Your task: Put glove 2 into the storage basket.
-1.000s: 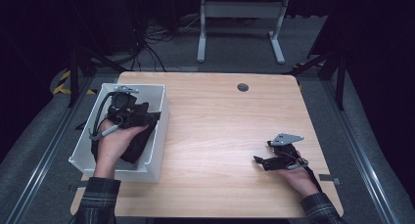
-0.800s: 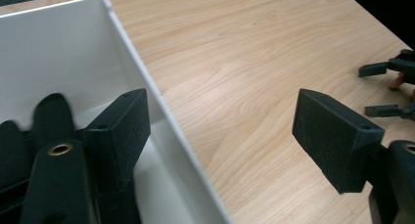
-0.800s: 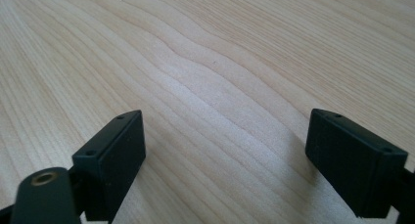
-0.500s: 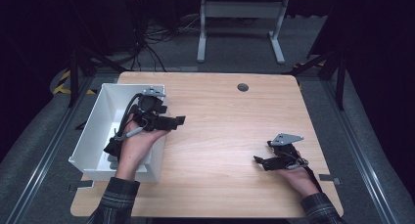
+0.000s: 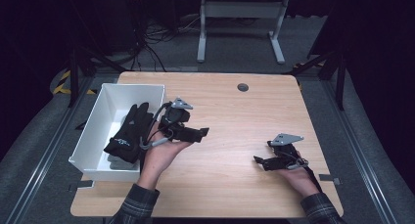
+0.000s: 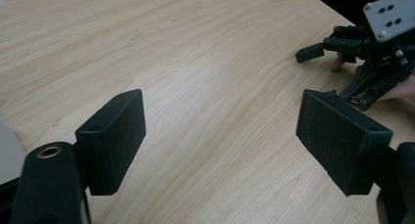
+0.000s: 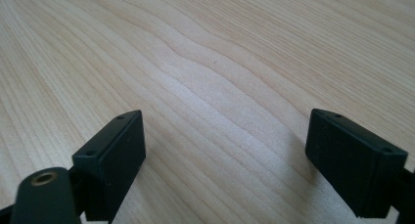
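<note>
A black glove [image 5: 128, 131] lies in the white bin [image 5: 98, 121] at the table's left, its fingers up against the bin's right wall. Just right of the bin, my left gripper [image 5: 200, 134] is held over the wooden table [image 5: 235, 111] and points right. Its jaws [image 6: 220, 136] are open and have just been opening a little wider, with bare wood between them. My right gripper [image 5: 263, 153] rests near the table's right front, pointing left. It is open [image 7: 225, 150] with nothing between its jaws, and it also appears far off in the left gripper view [image 6: 325, 72].
A pale grey item [image 5: 115, 163] lies under the glove at the bin's near end. A round cable hole [image 5: 242, 87] sits near the table's far edge. Beyond the table stand a white desk frame [image 5: 240, 23] and floor cables [image 5: 147, 38].
My left hand came up out of the bin and moved right over the table, leaving the glove behind in the bin. The right gripper stayed where it was.
</note>
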A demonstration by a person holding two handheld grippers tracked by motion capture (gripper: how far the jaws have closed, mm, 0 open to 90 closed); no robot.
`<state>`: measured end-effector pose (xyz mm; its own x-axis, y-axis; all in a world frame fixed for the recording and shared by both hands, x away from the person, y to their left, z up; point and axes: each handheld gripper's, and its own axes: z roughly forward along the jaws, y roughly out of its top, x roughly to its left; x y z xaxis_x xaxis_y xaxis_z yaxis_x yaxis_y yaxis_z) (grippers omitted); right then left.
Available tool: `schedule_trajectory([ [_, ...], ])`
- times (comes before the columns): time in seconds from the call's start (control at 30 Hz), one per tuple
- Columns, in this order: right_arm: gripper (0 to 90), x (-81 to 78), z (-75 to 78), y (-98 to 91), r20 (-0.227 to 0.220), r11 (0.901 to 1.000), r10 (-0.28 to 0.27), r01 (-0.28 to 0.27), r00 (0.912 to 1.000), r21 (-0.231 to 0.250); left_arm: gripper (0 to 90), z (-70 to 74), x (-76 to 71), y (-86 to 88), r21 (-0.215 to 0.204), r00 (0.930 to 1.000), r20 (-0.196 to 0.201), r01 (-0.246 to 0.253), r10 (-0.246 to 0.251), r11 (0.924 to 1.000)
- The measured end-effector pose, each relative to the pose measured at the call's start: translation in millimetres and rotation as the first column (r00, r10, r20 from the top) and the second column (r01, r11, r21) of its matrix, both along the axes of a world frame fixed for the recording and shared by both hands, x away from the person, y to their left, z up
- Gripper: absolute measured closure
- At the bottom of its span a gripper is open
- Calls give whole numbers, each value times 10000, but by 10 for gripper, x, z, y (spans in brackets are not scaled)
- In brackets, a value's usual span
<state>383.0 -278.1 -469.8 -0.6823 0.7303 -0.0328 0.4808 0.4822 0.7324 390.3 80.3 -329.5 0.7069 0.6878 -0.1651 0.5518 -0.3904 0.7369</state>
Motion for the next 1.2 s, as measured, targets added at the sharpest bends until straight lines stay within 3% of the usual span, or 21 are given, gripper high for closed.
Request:
schedule_trajectory([
  [0.2,157,-2,0,-1,-8,10000,13,-13,10000,9,188,-124,-61,-168,206,9991,-26,426,-425,9989],
  [0.43,157,-11,1,-3,-3,10000,10,-10,10000,-13,187,-386,-138,-361,401,9962,-124,864,-860,9955],
  [0.47,157,-14,1,-4,-10,10000,10,-10,10000,-10,184,-483,-152,-399,491,9953,-168,964,-956,9941],
  [0.67,156,-15,1,-4,-14,10000,6,-6,10000,-7,177,-745,-194,-468,853,9921,-165,1256,-1247,9884],
  [0.77,156,-15,1,-3,-15,10000,5,-5,10000,-4,158,-867,-199,-484,1247,9905,-186,1376,-1363,9826],
  [0.87,157,-15,1,-4,-10,10000,7,-7,10000,-7,153,-946,-194,-473,1206,9898,-158,1427,-1418,9824],
  [0.9,156,-15,1,-4,-12,10000,8,-8,10000,-5,145,-1029,-200,-463,1342,9900,-39,1403,-1410,9810],
  [0.97,157,-15,1,-4,-11,10000,7,-7,10000,-5,134,-1057,-203,-458,1461,9895,-51,1437,-1446,9788],
  [1.03,157,-15,1,-3,-17,10000,4,-4,10000,-2,120,-1190,-217,-447,1899,9887,-59,1482,-1498,9706],
  [1.2,156,-15,1,-3,-13,10000,6,-6,10000,-5,80,-1330,-239,-455,2345,9851,103,1643,-1714,9581],
])
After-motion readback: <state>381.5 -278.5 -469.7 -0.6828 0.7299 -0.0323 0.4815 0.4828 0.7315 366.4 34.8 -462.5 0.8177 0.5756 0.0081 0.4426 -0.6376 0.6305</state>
